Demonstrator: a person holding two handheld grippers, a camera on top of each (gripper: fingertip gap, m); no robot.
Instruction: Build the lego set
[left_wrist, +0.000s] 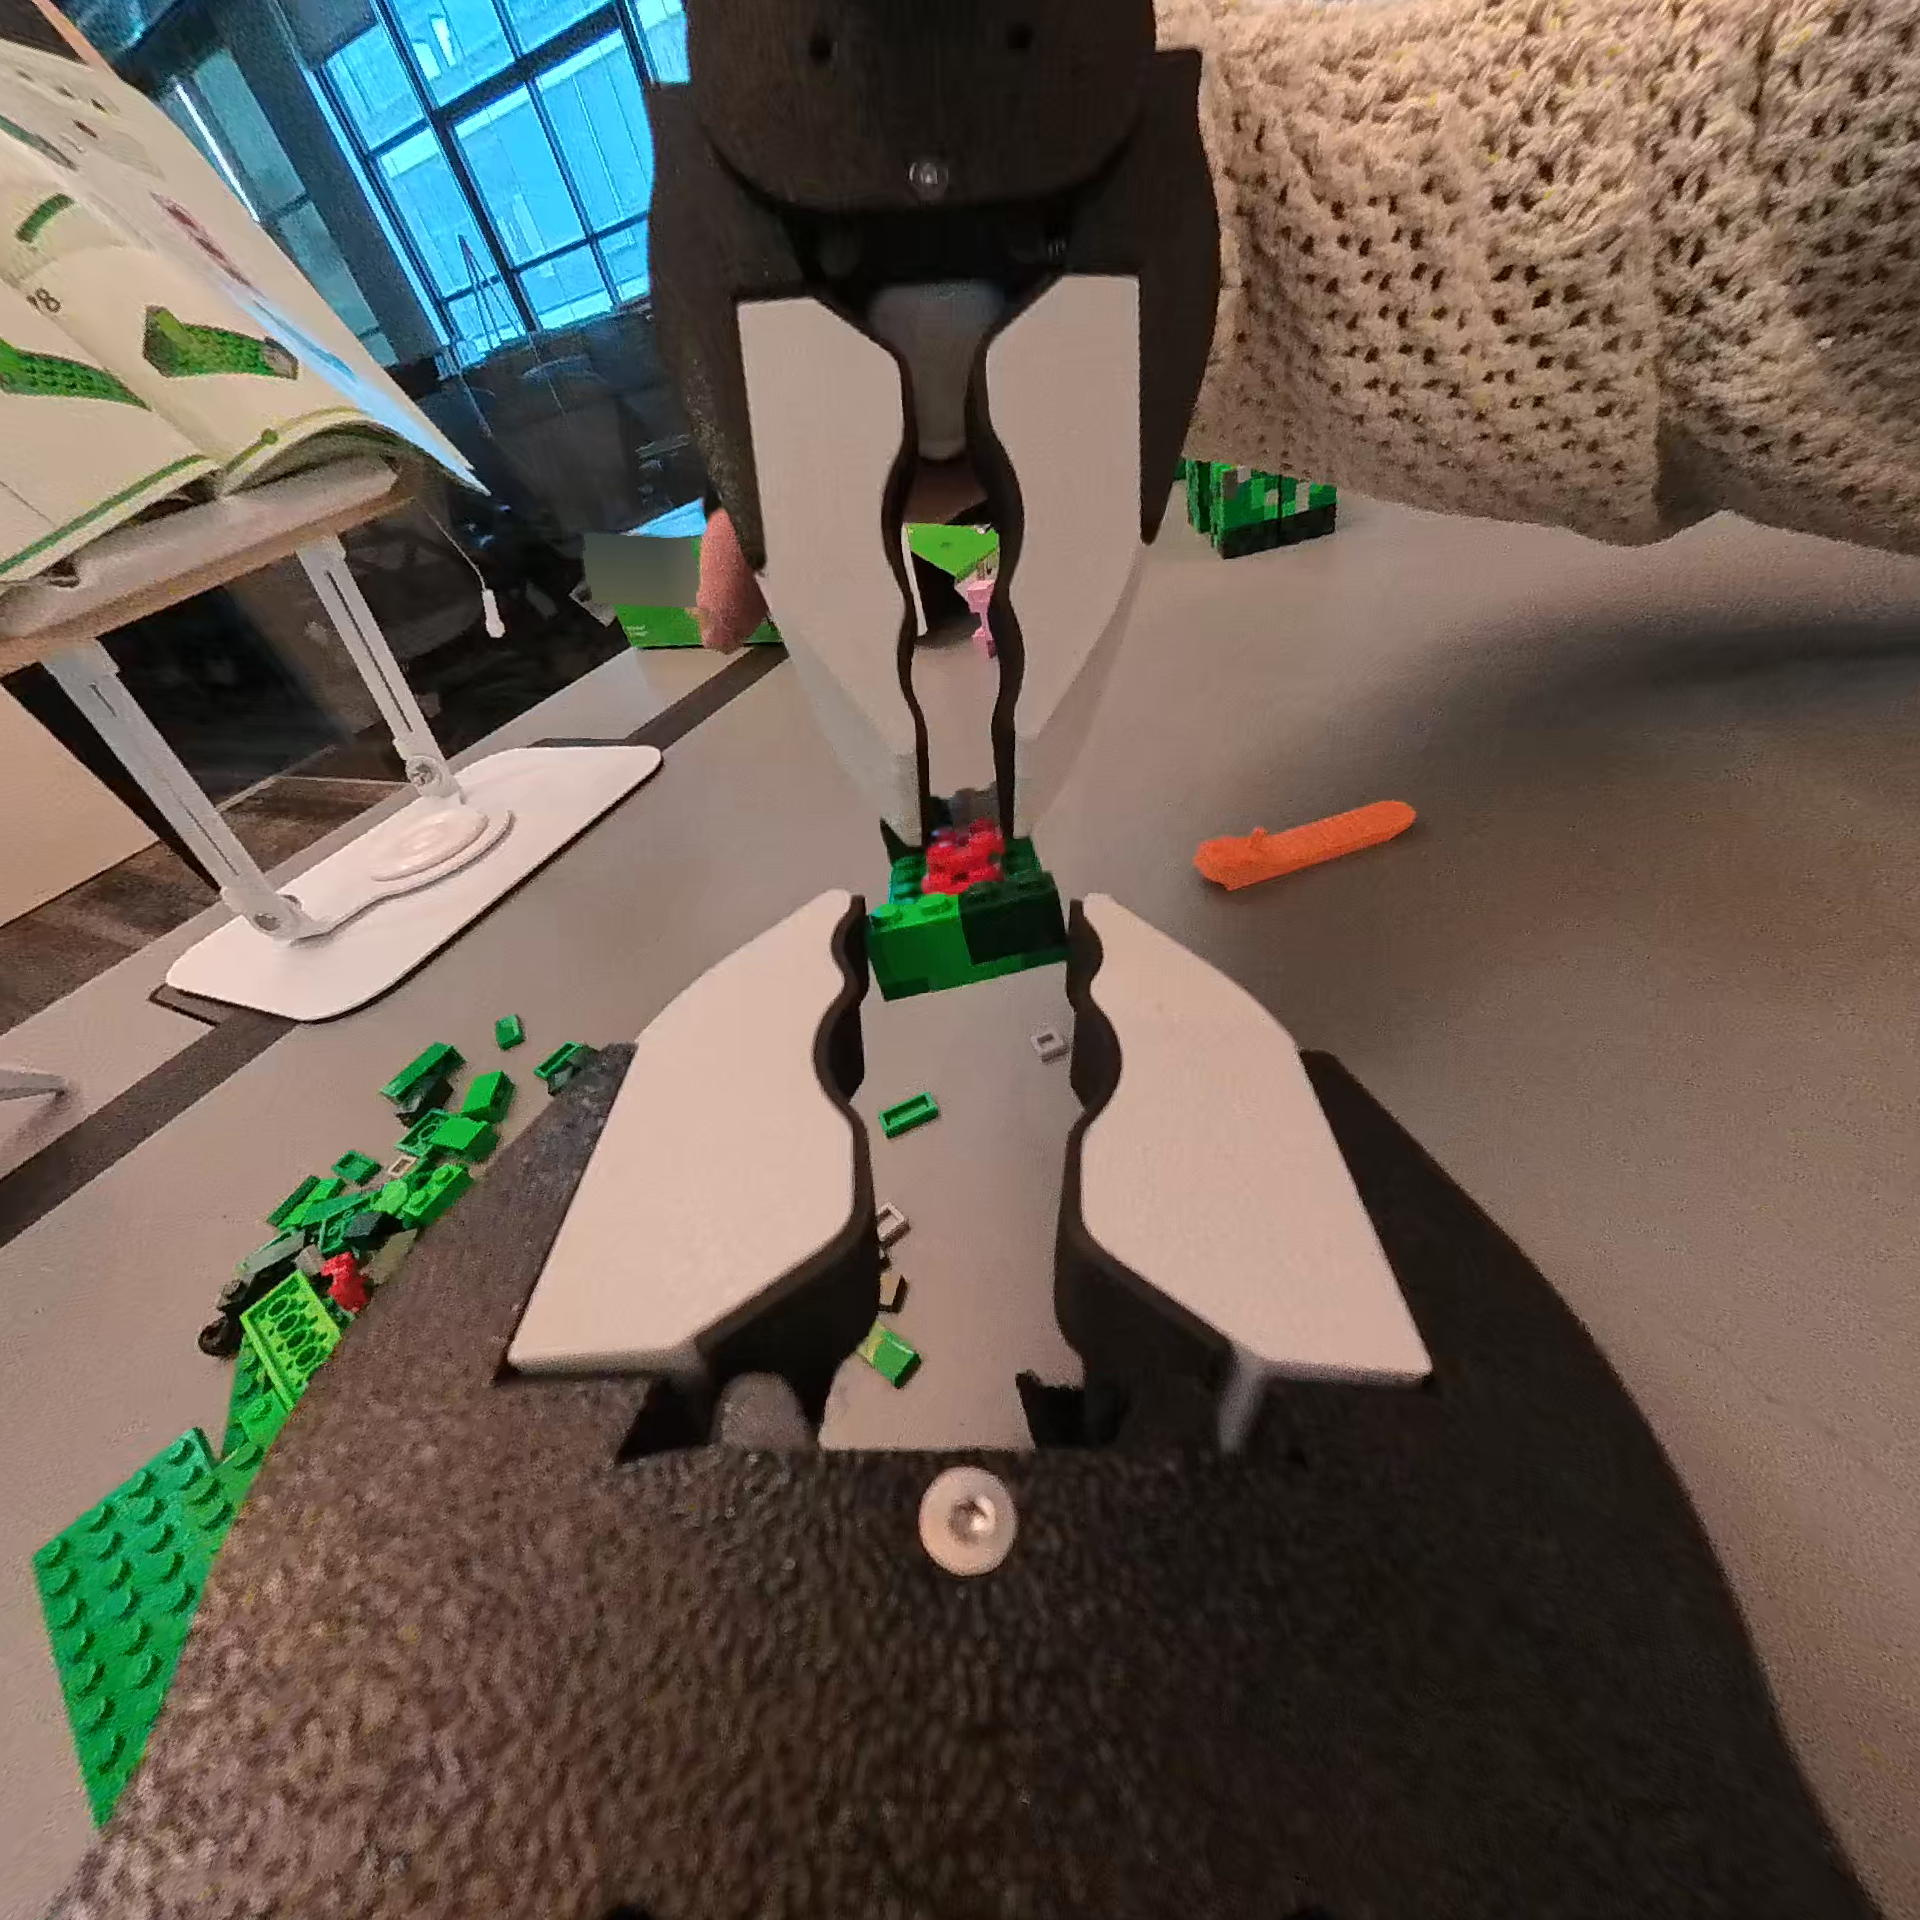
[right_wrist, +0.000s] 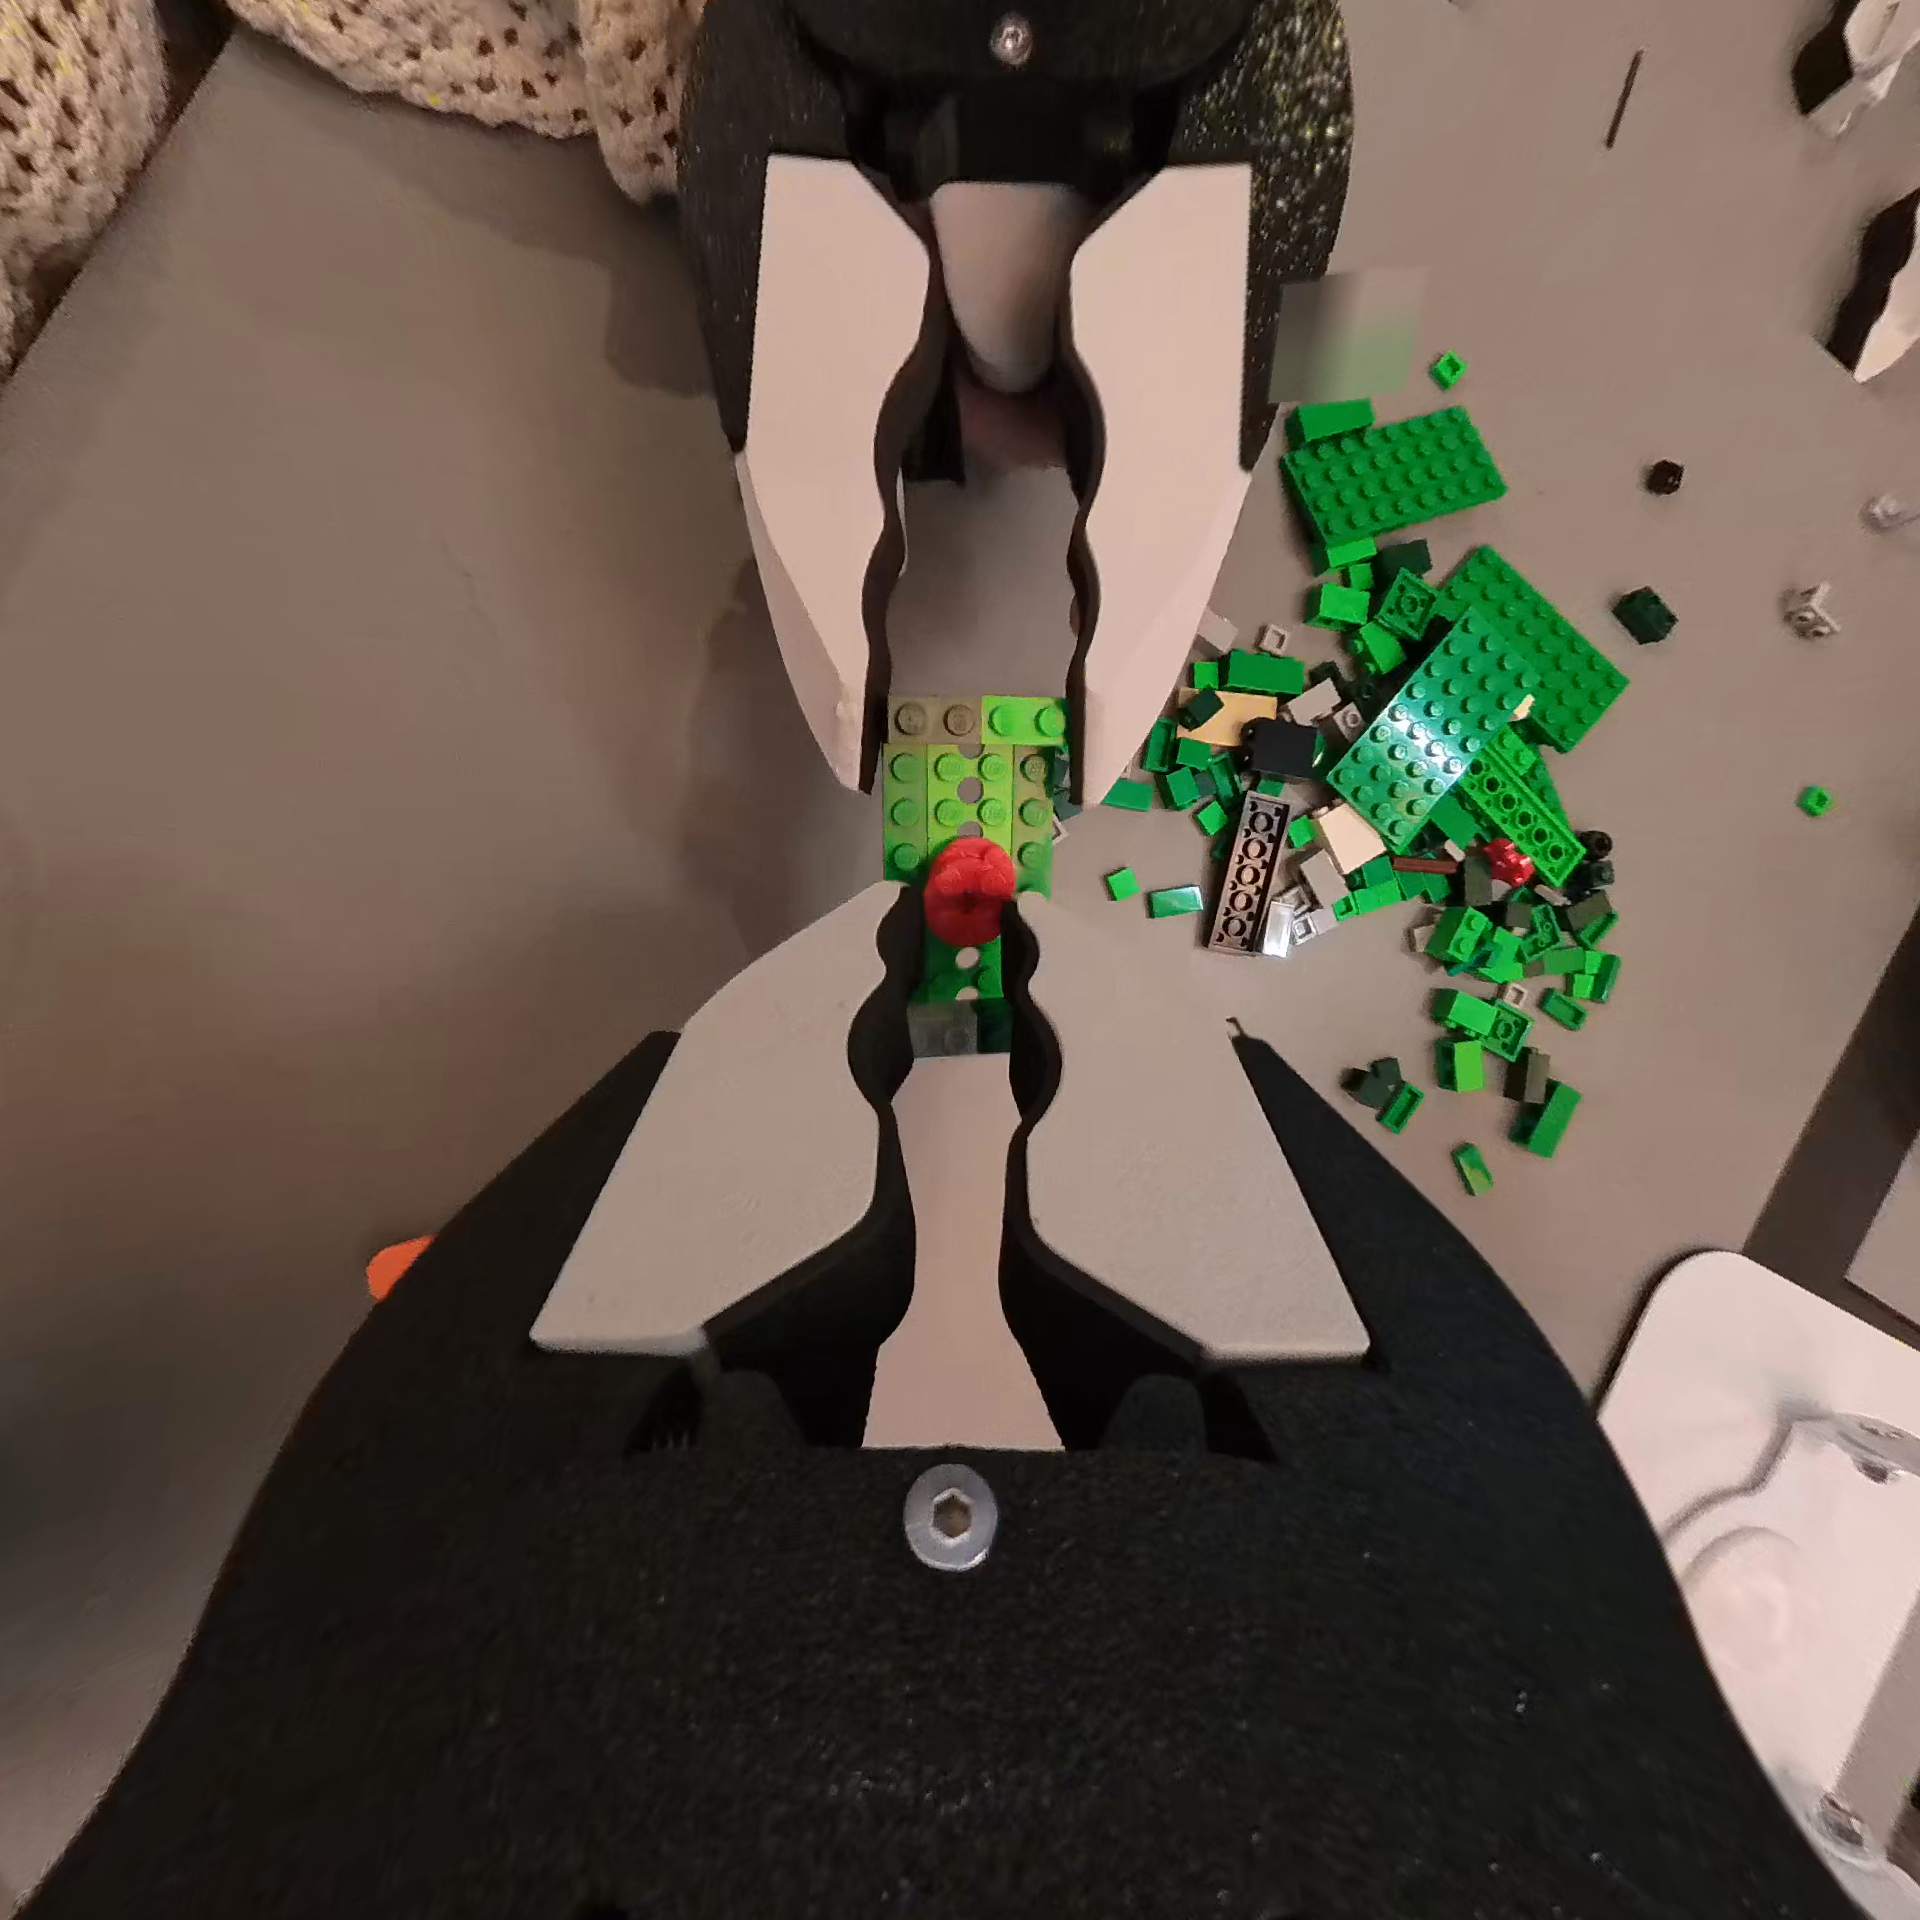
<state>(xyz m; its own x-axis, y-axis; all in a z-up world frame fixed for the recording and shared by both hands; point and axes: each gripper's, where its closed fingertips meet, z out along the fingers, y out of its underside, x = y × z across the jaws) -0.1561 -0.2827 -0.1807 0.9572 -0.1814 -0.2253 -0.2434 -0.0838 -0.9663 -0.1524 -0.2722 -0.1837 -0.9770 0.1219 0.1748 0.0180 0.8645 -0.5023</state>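
Two-sided hold on one small job. Nearest in the left wrist view, left claw closed against the side walls of the green build, one finger on each flank. Studs up; long axis running straight away from that camera, in line with both claws. On top, about midway along, red piece pinched between the tips of the right claw, reaching in from the far side with its tips pointing down. Cannot tell whether resting on the grey worktop or lifted just clear of it. Left of the build, near but apart, loose heap of bricks: mostly green plates and small blocks, a few grey and black bits among them. Right of the build, well apart, orange tool lying flat. Farther back, second green block standing on the worktop, knitted sleeve above it. Far left, open booklet propped on a white stand.
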